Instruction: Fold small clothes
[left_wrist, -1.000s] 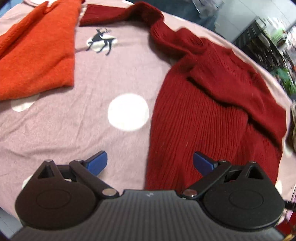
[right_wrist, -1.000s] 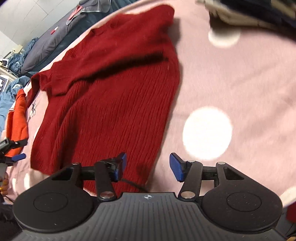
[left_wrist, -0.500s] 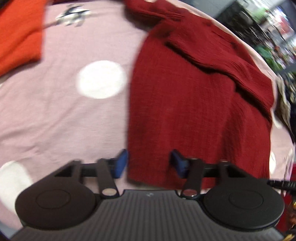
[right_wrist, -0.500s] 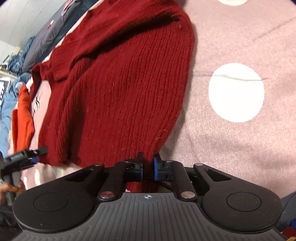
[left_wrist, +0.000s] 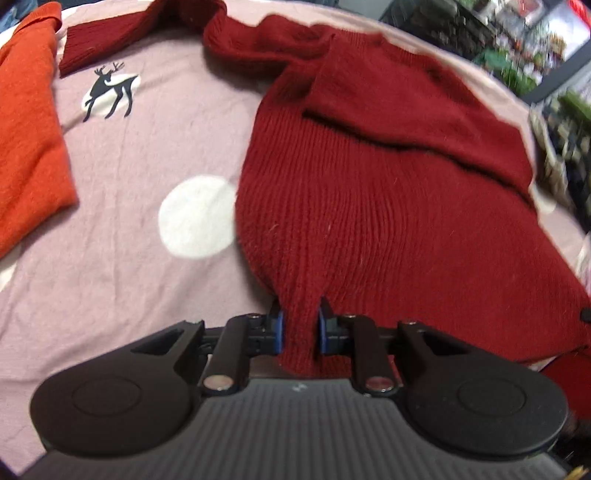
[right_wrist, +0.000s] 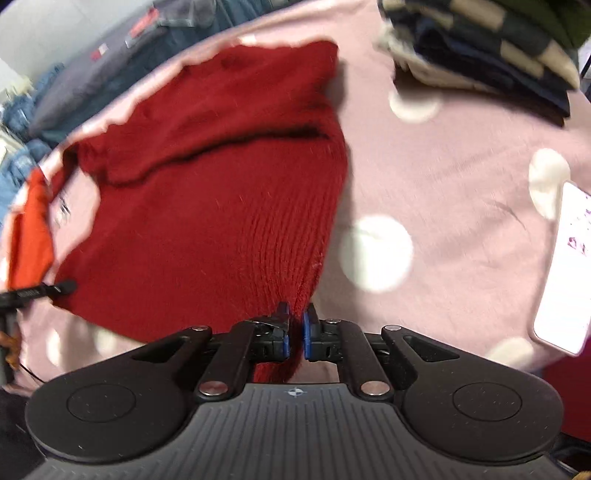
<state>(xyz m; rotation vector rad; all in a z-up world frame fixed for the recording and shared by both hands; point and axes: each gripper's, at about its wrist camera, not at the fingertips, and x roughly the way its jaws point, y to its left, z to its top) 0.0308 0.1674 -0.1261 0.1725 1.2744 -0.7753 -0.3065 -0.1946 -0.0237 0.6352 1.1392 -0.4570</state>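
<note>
Each claw pinches the near hem of the dark red sweater (left_wrist: 369, 206), the left claw (left_wrist: 299, 326) at one corner and the right claw (right_wrist: 295, 328) at the other, the knit spreading ahead of both over the pink dotted sheet (left_wrist: 122, 155).

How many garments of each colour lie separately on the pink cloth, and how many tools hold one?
Dark red sweater: 1, gripped at its hem by both tools
Orange garment: 1
Stack of folded dark clothes: 1 pile, pieces uncountable
Tools: 2, left tool, right tool
Total: 5
</note>
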